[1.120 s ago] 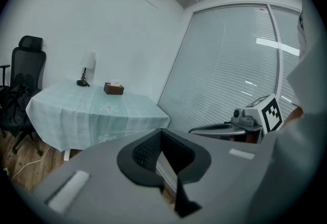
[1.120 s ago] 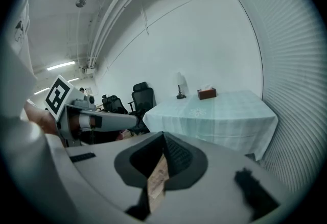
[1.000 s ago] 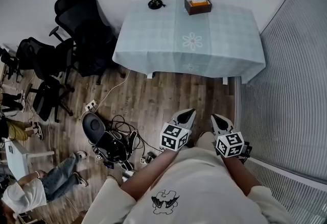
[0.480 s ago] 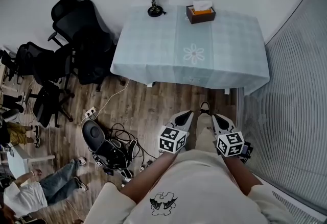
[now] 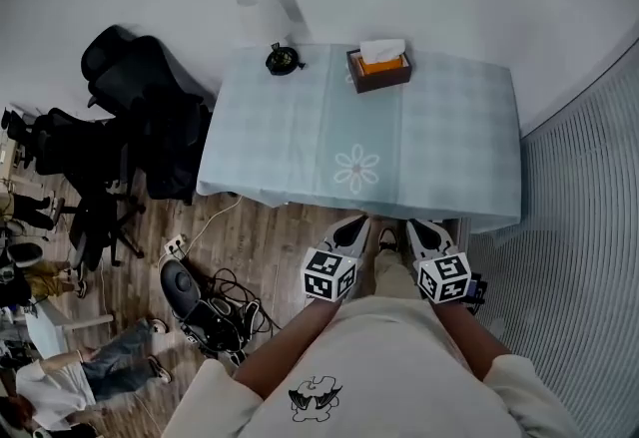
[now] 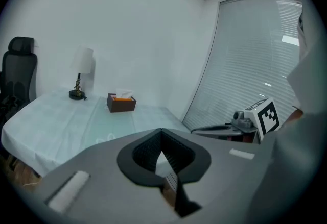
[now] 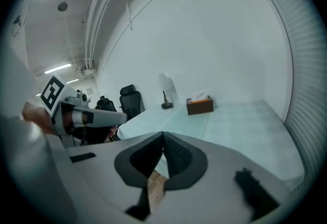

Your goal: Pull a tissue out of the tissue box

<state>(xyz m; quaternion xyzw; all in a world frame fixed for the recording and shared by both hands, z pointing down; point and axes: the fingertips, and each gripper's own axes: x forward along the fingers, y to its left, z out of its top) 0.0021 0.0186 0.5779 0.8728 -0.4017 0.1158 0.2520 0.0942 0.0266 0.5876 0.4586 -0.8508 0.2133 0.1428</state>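
A brown tissue box [image 5: 379, 69] with a white tissue sticking up from its top stands at the far side of the table [image 5: 300, 142], which wears a pale blue-green cloth. The box also shows far off as the tissue box [image 6: 121, 102] and as the tissue box [image 7: 199, 105]. My left gripper [image 5: 354, 226] and right gripper [image 5: 421, 228] are held side by side close to my body, just short of the table's near edge. Both are shut with nothing between the jaws, the left gripper [image 6: 161, 131] and the right gripper [image 7: 163, 135] pointing toward the table.
A small lamp [image 5: 282, 57] with a white shade stands on the table left of the box. Black office chairs [image 5: 140, 117] crowd the table's left side. A floor device with tangled cables [image 5: 205, 306] lies left of me. A blind-covered window wall [image 5: 589, 226] runs along the right. People sit at far left.
I have walked toward the table with both grippers held in front of me. The table and tissue box are now much closer, and the table's near edge has reached the gripper tips.
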